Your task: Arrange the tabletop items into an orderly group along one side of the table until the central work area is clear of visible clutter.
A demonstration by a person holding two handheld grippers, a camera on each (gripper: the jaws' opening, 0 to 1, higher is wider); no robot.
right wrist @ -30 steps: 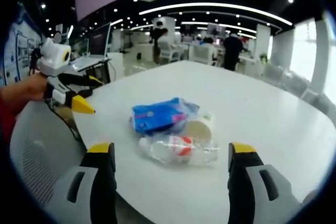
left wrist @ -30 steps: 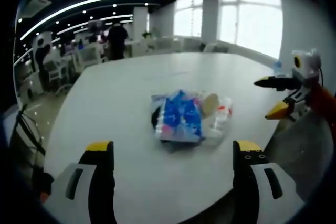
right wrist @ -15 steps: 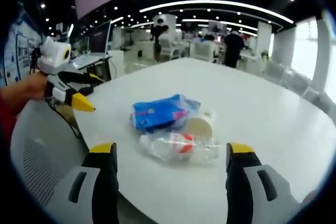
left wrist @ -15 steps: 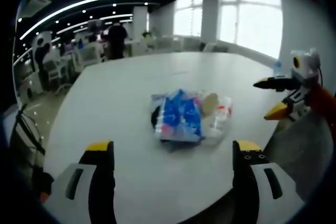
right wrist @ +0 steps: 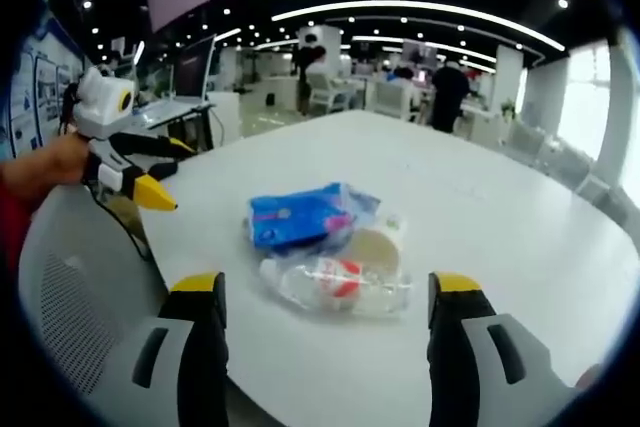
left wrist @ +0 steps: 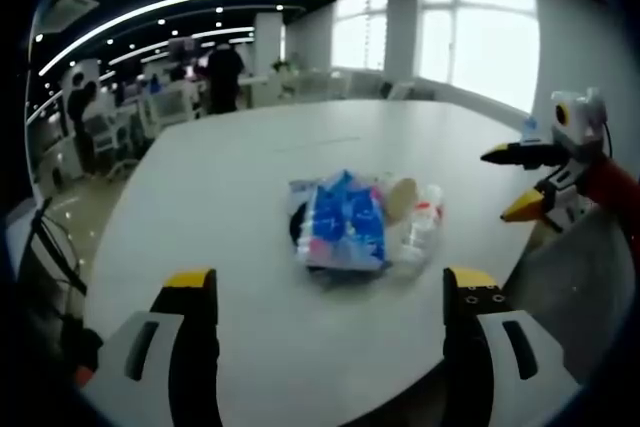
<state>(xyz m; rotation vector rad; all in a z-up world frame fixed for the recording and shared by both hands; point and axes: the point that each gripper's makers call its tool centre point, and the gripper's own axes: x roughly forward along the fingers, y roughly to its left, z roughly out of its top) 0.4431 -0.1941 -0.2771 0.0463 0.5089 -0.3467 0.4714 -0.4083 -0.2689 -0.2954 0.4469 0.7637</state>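
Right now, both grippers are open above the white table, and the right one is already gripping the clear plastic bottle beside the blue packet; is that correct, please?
Not quite: the right gripper grips nothing. In the right gripper view its jaws stand wide apart, short of the clear plastic bottle, which lies untouched on the white table beside the blue packet. The left gripper is open too, as you said.

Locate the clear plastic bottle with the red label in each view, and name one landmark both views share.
Left gripper view: the bottle lies right of centre, against the right side of the blue packet.
Right gripper view: the bottle lies just below centre, nearer the camera than the packet.
Shared landmark: the blue packet.
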